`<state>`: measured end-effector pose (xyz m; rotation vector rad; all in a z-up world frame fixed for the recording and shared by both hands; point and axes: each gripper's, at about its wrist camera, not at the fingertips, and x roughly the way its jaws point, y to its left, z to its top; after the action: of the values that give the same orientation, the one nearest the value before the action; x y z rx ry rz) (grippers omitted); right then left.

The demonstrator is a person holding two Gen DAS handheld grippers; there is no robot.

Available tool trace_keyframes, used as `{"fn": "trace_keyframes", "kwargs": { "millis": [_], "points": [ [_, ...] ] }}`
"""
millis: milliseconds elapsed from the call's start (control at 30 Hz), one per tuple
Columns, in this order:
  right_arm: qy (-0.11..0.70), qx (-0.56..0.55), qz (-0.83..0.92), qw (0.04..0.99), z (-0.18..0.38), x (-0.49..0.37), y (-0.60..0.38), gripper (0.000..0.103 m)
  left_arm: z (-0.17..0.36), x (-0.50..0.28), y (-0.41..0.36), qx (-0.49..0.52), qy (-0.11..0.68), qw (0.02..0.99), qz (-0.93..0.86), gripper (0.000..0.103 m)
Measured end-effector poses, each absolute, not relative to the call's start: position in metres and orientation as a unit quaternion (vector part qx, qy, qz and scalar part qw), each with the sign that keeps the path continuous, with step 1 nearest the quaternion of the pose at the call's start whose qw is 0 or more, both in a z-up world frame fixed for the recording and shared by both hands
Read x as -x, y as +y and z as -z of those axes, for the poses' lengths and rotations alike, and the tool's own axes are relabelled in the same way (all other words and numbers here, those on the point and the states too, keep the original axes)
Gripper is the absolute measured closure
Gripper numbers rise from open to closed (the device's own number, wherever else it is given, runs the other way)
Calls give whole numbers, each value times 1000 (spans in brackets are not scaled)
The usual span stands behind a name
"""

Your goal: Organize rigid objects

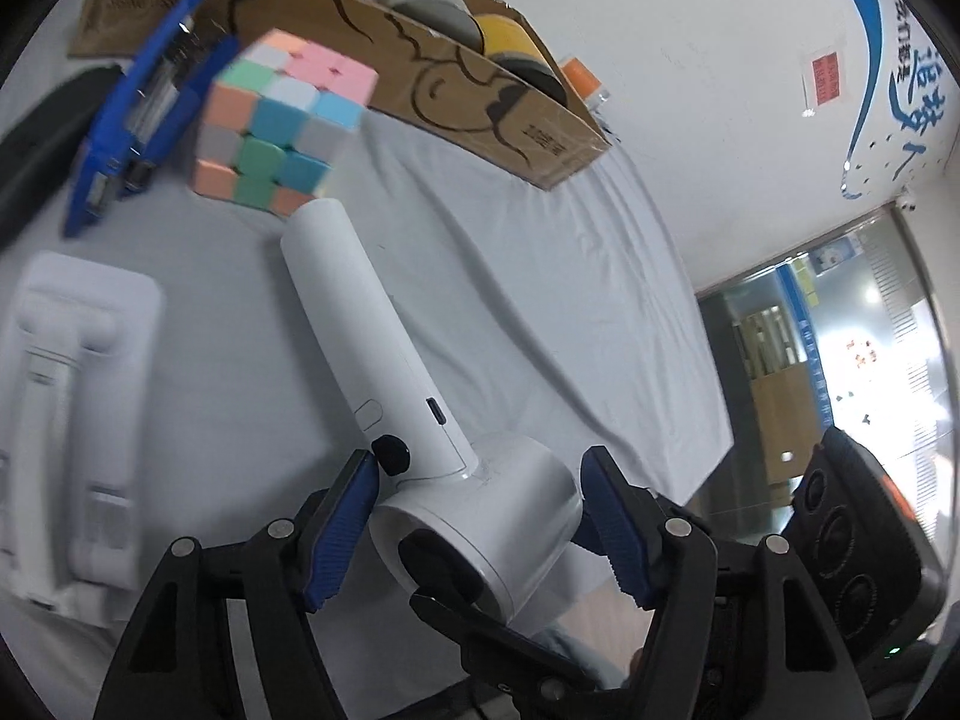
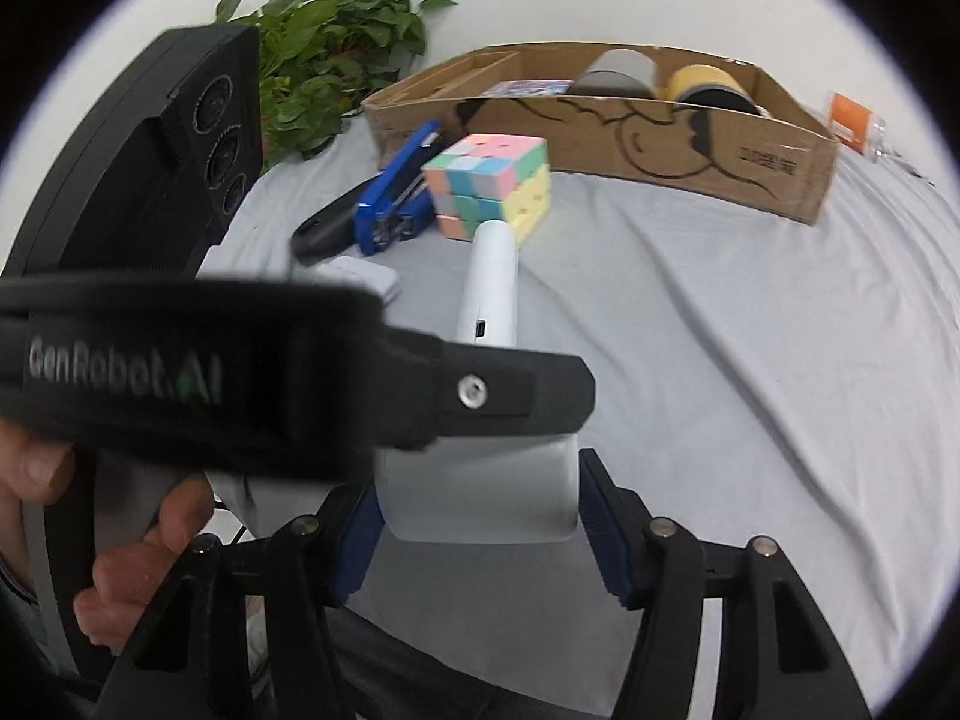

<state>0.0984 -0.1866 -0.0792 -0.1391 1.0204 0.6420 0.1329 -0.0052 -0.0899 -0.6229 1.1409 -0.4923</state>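
Pads of the left gripper are sitting on either side of the round head of the white handheld device; the near pad looks to be touching, the far one shows a sliver of gap, so whether it is holding cannot be settled. The right gripper is flanking the same head, its pads appearing to press both sides, though the left unit is crossing in front and hiding the top.

The device's handle is pointing away over the white cloth, its tip just beside the pastel cube. Left of that, a blue stapler and a dark oblong item are lying loose, as is a white moulded tray.

The cardboard box is already holding a grey roll, a yellow roll and a patterned flat item. My judgement: partly done, with several pieces outstanding.

The box's near compartment is hidden by its wall, and an orange item beyond it is too blurred to name.
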Motion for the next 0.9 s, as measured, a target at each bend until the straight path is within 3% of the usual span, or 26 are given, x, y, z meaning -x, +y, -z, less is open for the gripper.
{"fn": "trace_keyframes", "kwargs": {
  "millis": [400, 600, 900],
  "points": [
    [508, 5, -270, 818, 73, -95, -236, 46, 114, -154, -39, 336, 557, 707, 279, 44],
    [531, -47, -287, 796, 74, -105, -238, 47, 126, -168, -32, 381, 561, 685, 267, 57],
    [485, -34, -295, 823, 41, -120, -214, 48, 65, -186, -22, 323, 508, 755, 260, 58]
  ]
}}
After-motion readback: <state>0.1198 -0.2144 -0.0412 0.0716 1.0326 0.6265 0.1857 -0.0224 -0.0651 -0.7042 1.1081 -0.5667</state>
